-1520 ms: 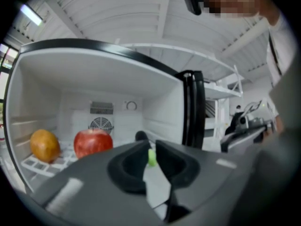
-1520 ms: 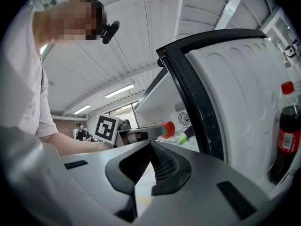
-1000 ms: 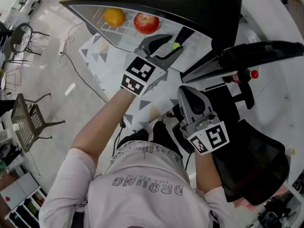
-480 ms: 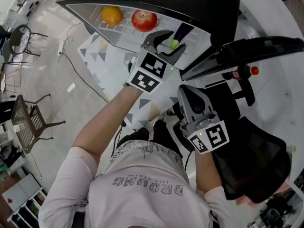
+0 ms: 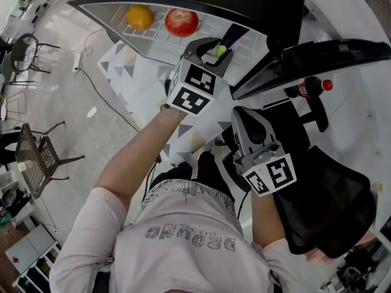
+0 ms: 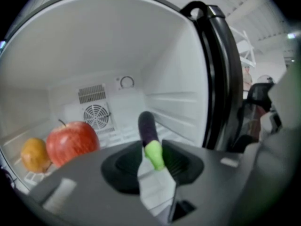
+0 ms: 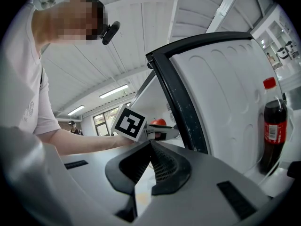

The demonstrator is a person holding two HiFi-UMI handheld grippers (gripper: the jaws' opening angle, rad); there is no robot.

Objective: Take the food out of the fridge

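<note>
A small toy eggplant (image 6: 147, 128), purple with a green stem (image 5: 220, 51), lies on the white fridge shelf (image 5: 160, 40). My left gripper (image 5: 215, 49) reaches into the fridge, and its jaws are closing on the green stem, which sits between the pads (image 6: 153, 155). To the left on the same shelf are a red apple (image 5: 181, 22) (image 6: 71, 141) and an orange (image 5: 140, 17) (image 6: 34, 155). My right gripper (image 5: 243, 113) hangs level outside the fridge, beside the open door, shut with nothing in it (image 7: 151, 144).
The open fridge door (image 5: 333, 55) stands at the right with a cola bottle (image 5: 308, 88) (image 7: 273, 126) in its rack. A triangle-patterned white surface (image 5: 137, 75) lies below the fridge. A black office chair (image 5: 333, 206) is at lower right; a mesh chair (image 5: 38, 156) stands far left.
My left gripper has pushed further into the fridge, and its jaws have come in around the eggplant's green stem. The right gripper has stayed where it was.
</note>
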